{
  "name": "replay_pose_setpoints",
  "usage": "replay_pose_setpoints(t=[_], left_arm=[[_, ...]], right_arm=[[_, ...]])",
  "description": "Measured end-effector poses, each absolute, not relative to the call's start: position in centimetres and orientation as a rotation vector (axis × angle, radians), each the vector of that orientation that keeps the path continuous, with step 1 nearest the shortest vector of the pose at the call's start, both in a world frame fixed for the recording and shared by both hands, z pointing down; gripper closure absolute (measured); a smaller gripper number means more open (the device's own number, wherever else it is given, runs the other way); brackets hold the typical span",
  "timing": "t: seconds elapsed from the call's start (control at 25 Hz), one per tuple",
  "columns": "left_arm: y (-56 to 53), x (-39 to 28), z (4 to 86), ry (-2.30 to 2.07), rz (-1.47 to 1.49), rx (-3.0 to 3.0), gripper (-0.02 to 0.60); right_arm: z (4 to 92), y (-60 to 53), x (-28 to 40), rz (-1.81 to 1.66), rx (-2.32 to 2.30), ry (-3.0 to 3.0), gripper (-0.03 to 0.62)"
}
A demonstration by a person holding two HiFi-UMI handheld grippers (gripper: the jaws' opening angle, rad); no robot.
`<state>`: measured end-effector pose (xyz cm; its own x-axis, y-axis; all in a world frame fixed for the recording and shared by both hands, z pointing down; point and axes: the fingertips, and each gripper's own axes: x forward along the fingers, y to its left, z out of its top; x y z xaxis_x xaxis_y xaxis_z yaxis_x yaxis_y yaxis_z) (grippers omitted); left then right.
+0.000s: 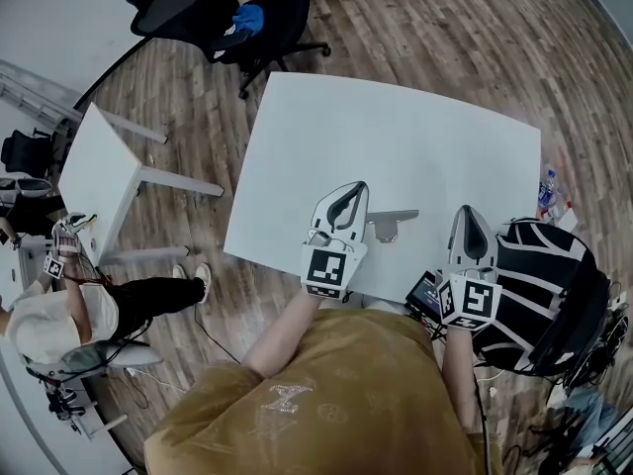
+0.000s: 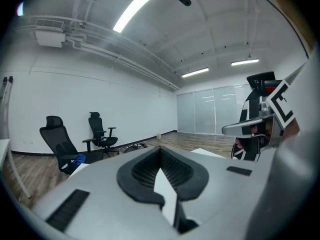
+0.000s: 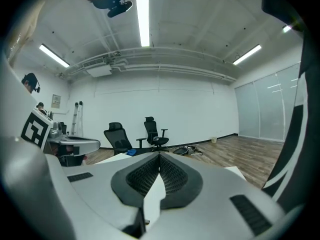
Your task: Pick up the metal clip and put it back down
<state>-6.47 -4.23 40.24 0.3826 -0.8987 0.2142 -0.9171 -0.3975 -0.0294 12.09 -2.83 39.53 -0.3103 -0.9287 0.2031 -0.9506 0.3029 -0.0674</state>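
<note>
Findings, taken from left to right. We find the left hand-held gripper (image 1: 354, 190) resting low over the near part of the white tabletop (image 1: 396, 127), its tips pointing away from the person. In the left gripper view its 2 jaws are pressed together at the tip, with nothing between them.

Just to the right of that gripper lies the metal clip (image 1: 391, 224), flat on the tabletop and untouched. Its long axis appears to run across the view, from left to right, though its small size leaves us unsure of the detail.

Further right, near the tabletop's edge, sits the right hand-held gripper (image 1: 468, 212). Its own view shows its 2 jaws likewise pressed together and empty.

We judge that the pick-up has not yet begun. The clip sits between the 2 grippers, just beside the left one and clearly farther from the right. The left one is therefore better placed, but it would have to spread its jaws and swing right toward the clip.
</note>
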Motion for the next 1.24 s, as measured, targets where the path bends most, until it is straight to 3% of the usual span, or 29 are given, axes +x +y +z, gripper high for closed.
replay_pose_setpoints(t=[1.24], left_arm=[[-5.5, -7.8, 41.2, -1.735, 0.331, 2.448, 0.575]], right_arm=[[38.8, -3.3, 12.8, 0.165, 1.811, -2.383, 0.586]])
